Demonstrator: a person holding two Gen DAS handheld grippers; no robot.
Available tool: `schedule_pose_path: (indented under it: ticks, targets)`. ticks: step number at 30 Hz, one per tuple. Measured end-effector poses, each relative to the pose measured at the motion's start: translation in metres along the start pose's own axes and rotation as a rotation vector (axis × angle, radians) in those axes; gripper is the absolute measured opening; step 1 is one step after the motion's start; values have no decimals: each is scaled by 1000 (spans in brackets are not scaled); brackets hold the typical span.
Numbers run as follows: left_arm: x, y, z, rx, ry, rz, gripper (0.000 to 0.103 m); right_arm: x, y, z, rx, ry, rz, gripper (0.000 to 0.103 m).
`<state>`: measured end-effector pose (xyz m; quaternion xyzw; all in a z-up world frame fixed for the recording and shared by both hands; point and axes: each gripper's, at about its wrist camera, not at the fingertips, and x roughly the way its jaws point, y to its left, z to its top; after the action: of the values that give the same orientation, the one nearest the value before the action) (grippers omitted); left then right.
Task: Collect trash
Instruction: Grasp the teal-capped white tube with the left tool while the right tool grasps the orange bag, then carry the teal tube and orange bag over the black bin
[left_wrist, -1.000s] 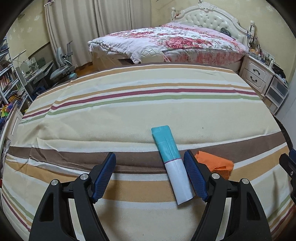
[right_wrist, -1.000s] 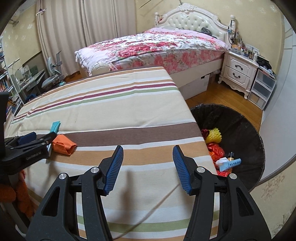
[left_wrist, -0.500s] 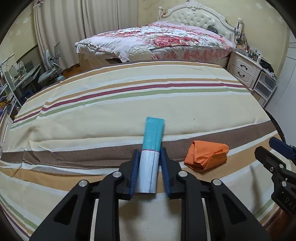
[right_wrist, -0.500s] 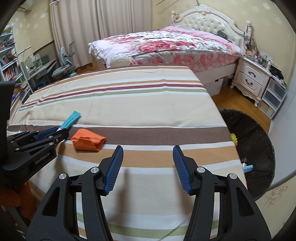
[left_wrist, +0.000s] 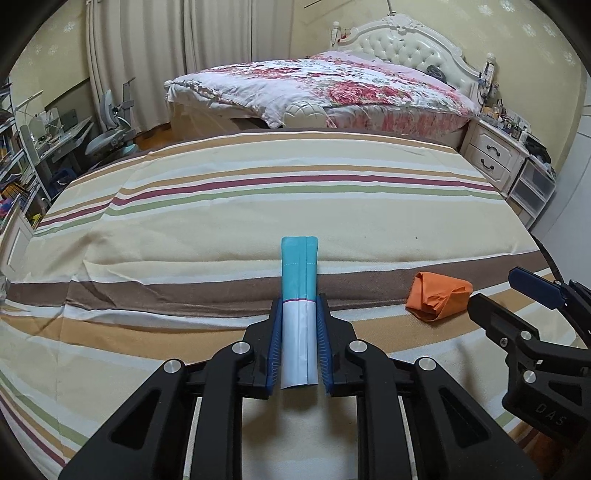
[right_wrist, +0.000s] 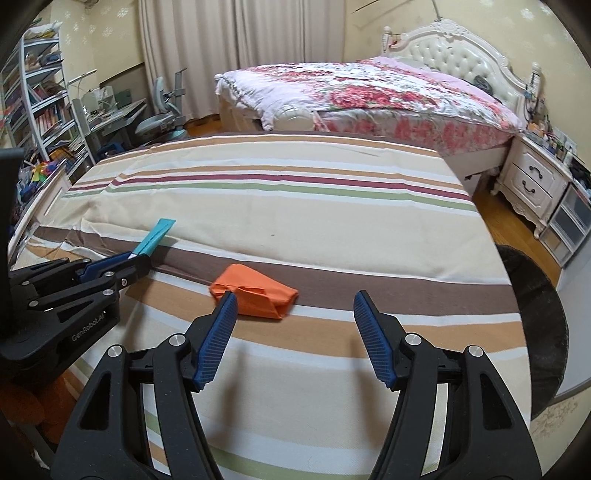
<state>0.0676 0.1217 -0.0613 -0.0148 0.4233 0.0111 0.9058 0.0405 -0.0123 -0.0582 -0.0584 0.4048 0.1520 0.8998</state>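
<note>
My left gripper (left_wrist: 298, 306) is shut on the white end of a long teal and white packet (left_wrist: 299, 273), which it holds a little above the striped tablecloth (left_wrist: 221, 192). The packet's teal end (right_wrist: 157, 232) points away in the right wrist view, where the left gripper (right_wrist: 138, 258) shows at the left. A crumpled orange wrapper (right_wrist: 255, 284) lies on the brown stripe; it also shows in the left wrist view (left_wrist: 437, 295). My right gripper (right_wrist: 291, 302) is open and empty, just short of the orange wrapper. It shows at the right of the left wrist view (left_wrist: 517, 291).
A black trash bin (right_wrist: 535, 314) stands on the floor off the table's right edge. A bed with a floral quilt (right_wrist: 369, 88) is behind the table. A white nightstand (right_wrist: 535, 181) is at the right, a desk and shelves (right_wrist: 48, 110) at the left.
My left gripper closed on the teal and white packet and lifted it slightly. My right gripper swung left from the bin toward the orange wrapper, still open.
</note>
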Motion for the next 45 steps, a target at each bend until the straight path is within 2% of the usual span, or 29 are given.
schedule_pose_path:
  ticks: [7, 8, 9, 21, 34, 45]
  targets:
    - [-2, 10, -2, -14, -12, 10, 19, 21, 24, 2, -87, 49, 6, 67]
    - [-1, 10, -3, -16, -10, 10, 19, 23, 26, 2, -98, 63, 4, 65]
    - [0, 11, -3, -17, -8, 8, 19, 25, 28, 1, -108, 70, 1, 56]
    - [-1, 3, -5, -8, -20, -21, 19, 18, 26, -3, -104, 51, -24, 55]
    - [-12, -25, -1, 21, -52, -62, 19, -8, -18, -7, -11, 3, -96, 55]
    - [-20, -68, 11, 78, -87, -119, 19, -27, -66, -9, 70, -36, -173, 55]
